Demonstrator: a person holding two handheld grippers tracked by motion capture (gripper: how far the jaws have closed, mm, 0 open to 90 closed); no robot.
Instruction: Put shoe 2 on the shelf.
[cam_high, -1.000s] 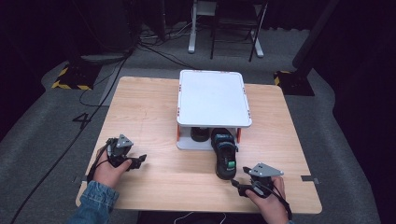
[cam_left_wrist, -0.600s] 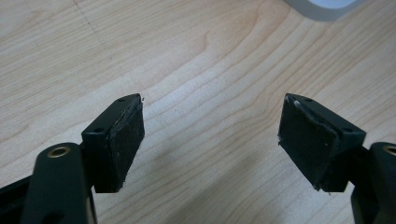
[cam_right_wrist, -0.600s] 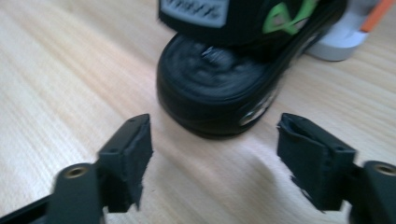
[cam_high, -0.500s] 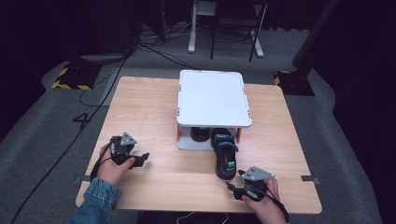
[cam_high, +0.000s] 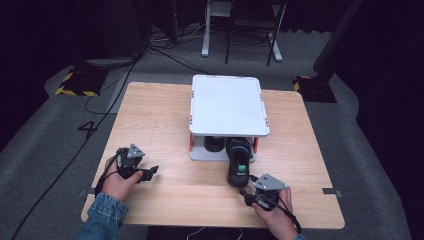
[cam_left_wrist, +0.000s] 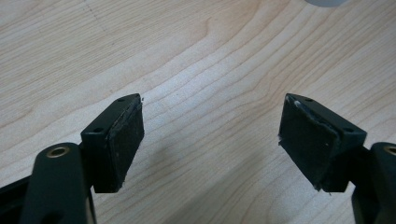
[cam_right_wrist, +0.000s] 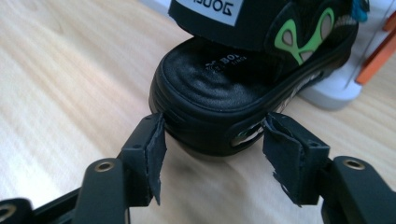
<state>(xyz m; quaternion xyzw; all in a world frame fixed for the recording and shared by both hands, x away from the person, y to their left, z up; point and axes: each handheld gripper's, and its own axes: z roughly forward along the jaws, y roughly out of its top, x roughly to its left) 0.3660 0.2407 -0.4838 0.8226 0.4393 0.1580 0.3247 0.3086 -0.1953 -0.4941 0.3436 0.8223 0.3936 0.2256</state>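
Jaws agape beside rounded, ribbed black sandal (cam_right_wrist: 219, 107) heel; woodgrain table (cam_left_wrist: 196, 70)

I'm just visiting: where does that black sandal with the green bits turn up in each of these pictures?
High view: the sandal lies below centre, half under the white rack, ahead of the right gripper.
Left gripper view: wooden table between open jaws, no sandal.
Right gripper view: its heel sits top centre between open jaws.
Shared landmark: the table's wood grain.
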